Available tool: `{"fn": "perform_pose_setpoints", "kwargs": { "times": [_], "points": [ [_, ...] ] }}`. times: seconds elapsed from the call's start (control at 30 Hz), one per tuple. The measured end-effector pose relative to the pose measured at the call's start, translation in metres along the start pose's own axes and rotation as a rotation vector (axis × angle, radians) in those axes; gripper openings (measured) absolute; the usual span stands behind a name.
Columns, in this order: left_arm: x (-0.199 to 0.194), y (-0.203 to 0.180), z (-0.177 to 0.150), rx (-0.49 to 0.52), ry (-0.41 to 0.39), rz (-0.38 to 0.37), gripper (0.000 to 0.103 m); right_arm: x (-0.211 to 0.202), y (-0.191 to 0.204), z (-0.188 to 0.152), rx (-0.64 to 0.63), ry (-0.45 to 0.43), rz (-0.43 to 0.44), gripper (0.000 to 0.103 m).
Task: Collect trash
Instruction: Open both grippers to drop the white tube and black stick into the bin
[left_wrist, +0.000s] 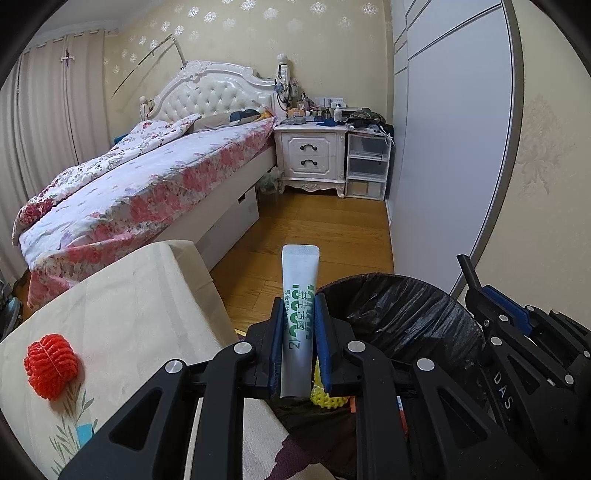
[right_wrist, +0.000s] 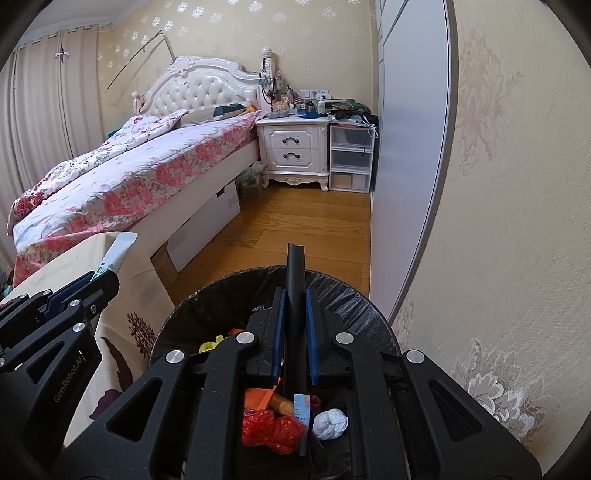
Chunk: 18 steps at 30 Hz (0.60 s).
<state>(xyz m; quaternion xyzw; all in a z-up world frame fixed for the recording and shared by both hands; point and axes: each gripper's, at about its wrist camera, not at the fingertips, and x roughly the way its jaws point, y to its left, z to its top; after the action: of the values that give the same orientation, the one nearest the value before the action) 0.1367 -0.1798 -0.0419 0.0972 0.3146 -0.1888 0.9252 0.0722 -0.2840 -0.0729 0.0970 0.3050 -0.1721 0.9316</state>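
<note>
My left gripper (left_wrist: 299, 314) is shut on a white tube with green print (left_wrist: 298, 280), which stands up between the blue pads just left of the bin's rim. A black-lined trash bin (left_wrist: 399, 314) sits at the lower right. In the right wrist view my right gripper (right_wrist: 294, 306) is shut on a black stick-like piece (right_wrist: 295, 280), directly above the open bin (right_wrist: 354, 306). Inside lie red plastic (right_wrist: 273, 428), a white crumpled wad (right_wrist: 330, 424), orange scraps and something yellow. A red knitted ball (left_wrist: 51, 365) lies on the cream cloth-covered table (left_wrist: 129, 317) at the left.
A bed with a floral sheet (left_wrist: 147, 184) fills the left. A white nightstand (left_wrist: 312, 157) and clear drawers (left_wrist: 367, 162) stand at the back. A grey sliding wardrobe door (left_wrist: 450, 147) runs along the right. Wooden floor (left_wrist: 317, 229) lies between.
</note>
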Motion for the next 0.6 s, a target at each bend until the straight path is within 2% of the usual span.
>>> {"fn": "perform_pose_setpoints", "kwargs": {
  "times": [0.27,0.37,0.43,0.57,0.6],
  "points": [
    [0.013,-0.004,0.000,0.006,0.033,-0.010,0.018,0.007,-0.003,0.001,0.013,0.015,-0.004,0.011],
    [0.016,-0.004,0.000,0.008,0.040,-0.009,0.023,0.007,-0.004,0.002,0.020,0.014,-0.008,0.014],
    [0.017,-0.003,0.000,0.003,0.042,-0.007,0.041,0.008,-0.005,0.002,0.024,0.013,-0.014,0.025],
    [0.017,-0.001,0.001,-0.010,0.030,0.001,0.057,0.007,-0.006,0.001,0.032,0.010,-0.023,0.028],
    [0.017,-0.001,0.001,-0.013,0.028,0.007,0.064,0.007,-0.007,0.001,0.035,0.008,-0.026,0.033]
  ]
}}
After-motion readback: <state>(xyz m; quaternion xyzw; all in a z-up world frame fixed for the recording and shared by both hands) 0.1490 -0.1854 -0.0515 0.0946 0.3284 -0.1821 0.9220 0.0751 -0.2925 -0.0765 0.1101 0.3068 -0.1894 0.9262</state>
